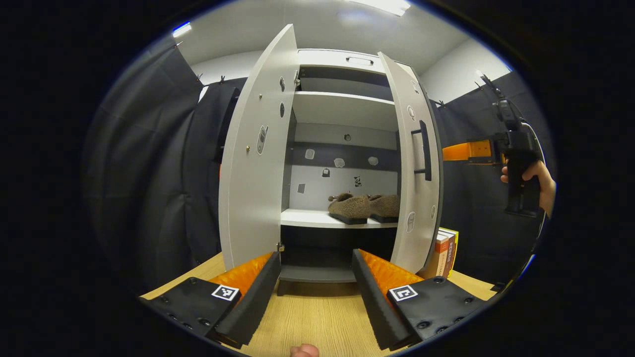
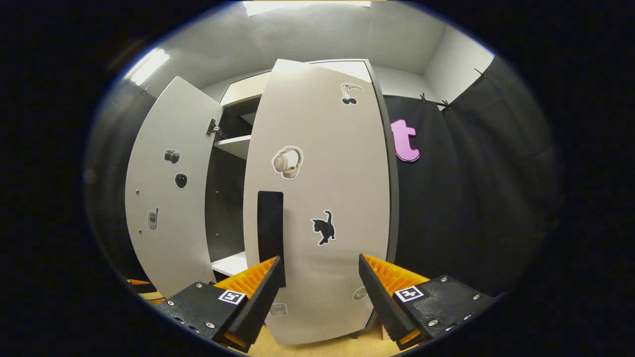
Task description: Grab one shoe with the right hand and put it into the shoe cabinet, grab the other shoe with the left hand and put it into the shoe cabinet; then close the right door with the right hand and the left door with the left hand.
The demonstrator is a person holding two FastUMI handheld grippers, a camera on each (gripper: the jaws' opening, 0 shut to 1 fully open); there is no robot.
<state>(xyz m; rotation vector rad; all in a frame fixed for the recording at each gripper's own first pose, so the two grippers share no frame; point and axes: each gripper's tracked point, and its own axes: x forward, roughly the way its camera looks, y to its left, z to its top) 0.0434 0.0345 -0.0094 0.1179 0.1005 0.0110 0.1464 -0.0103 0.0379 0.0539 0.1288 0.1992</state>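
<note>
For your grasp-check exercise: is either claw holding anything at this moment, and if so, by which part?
Nothing is held. The left claw and the right claw are both open and empty; both shoes sit inside the cabinet.

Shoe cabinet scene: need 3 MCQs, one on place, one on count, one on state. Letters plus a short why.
1. Where do the shoes sit?
A. on a white shelf inside the shoe cabinet
B. on the wooden table
C. between the left gripper's fingers

2. How many shoes are on that shelf?
A. one
B. two
C. four

3. What state is the right door in?
A. fully shut
B. taken off
C. partly open, facing the right gripper

Answers:
1. A: the left gripper view shows them on the white shelf between the open doors.
2. B: two brown fuzzy shoes lie side by side there.
3. C: in the left gripper view the right door stands out from the cabinet; in the right gripper view its handle is just above the open fingers.
</note>
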